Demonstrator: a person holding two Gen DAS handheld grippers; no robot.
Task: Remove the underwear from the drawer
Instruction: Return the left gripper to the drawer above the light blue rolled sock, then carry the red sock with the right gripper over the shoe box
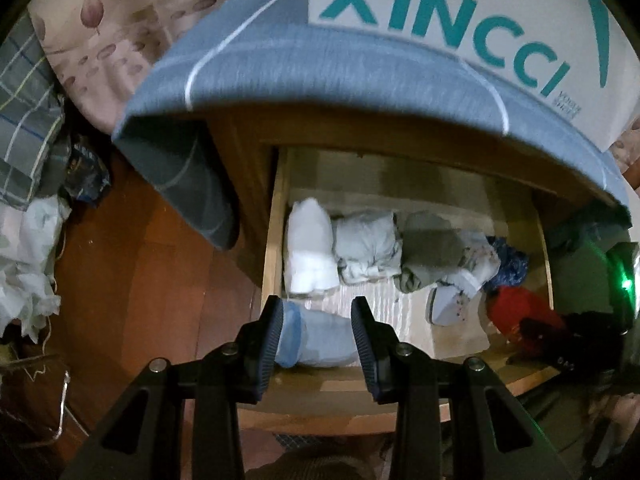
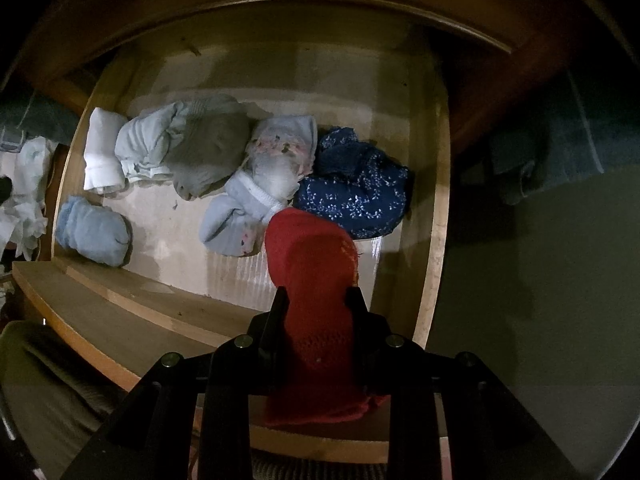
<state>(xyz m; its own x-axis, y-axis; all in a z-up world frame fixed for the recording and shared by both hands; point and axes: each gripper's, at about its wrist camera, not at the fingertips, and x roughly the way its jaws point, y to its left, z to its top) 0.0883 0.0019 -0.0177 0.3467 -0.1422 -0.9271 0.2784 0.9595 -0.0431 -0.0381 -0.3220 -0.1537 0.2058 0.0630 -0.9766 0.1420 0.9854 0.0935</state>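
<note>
Under the bed edge, the open wooden drawer holds a row of rolled underwear along its back, probably rolled so each piece can be taken out alone. The blue sheet hangs over the drawer, so I think the claws must come down steeply from the front.

The right claw is closed on the red piece; the knit cloth fills the gap between its jaws and sticks out forward over the drawer floor, near the dark blue flowered roll. This piece seems already gripped for lifting out.

The left claw is partly open and holds nothing. The light blue roll lies at the front left corner, apart from the row, seen between the two jaws but lower. The pads do not seem to press it yet.
</note>
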